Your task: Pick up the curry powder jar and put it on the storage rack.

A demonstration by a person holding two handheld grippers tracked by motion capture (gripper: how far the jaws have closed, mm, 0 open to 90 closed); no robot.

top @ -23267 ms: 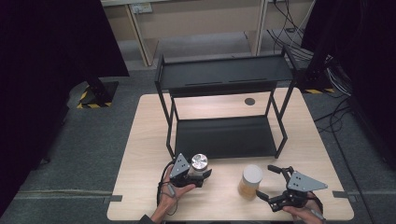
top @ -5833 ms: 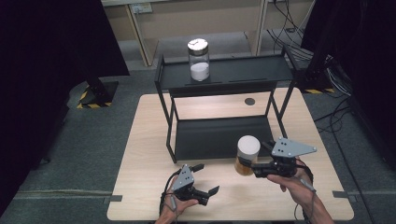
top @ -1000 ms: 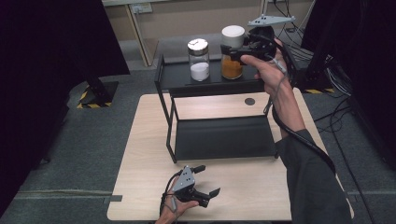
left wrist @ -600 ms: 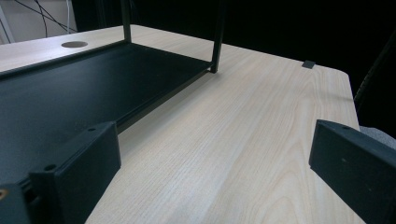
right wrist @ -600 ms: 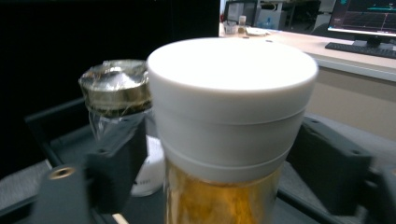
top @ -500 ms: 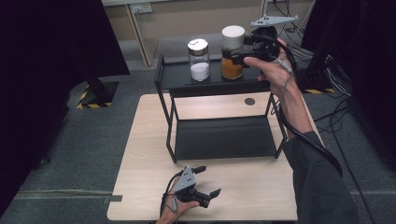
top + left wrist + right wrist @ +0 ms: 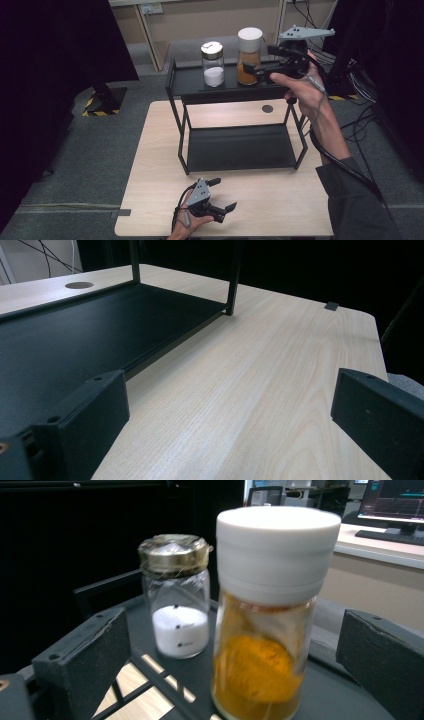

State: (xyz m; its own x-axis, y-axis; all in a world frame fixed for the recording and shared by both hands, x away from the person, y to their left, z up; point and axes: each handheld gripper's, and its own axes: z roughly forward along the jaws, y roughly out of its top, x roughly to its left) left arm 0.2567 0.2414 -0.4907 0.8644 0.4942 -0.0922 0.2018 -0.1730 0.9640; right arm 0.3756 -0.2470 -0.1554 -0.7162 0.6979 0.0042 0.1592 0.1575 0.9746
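High view: wooden table [image 7: 150,150] on grey floor [image 7: 75,170], both tongs spread wide

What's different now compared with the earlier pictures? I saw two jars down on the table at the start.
Both jars went up from the wooden table to the black metal rack's top shelf: first the gold-lidded glass jar of white powder, then the white-capped jar of orange powder. The right gripper has now let that one go, its jaws open on either side. The left gripper stayed open, low over the table.
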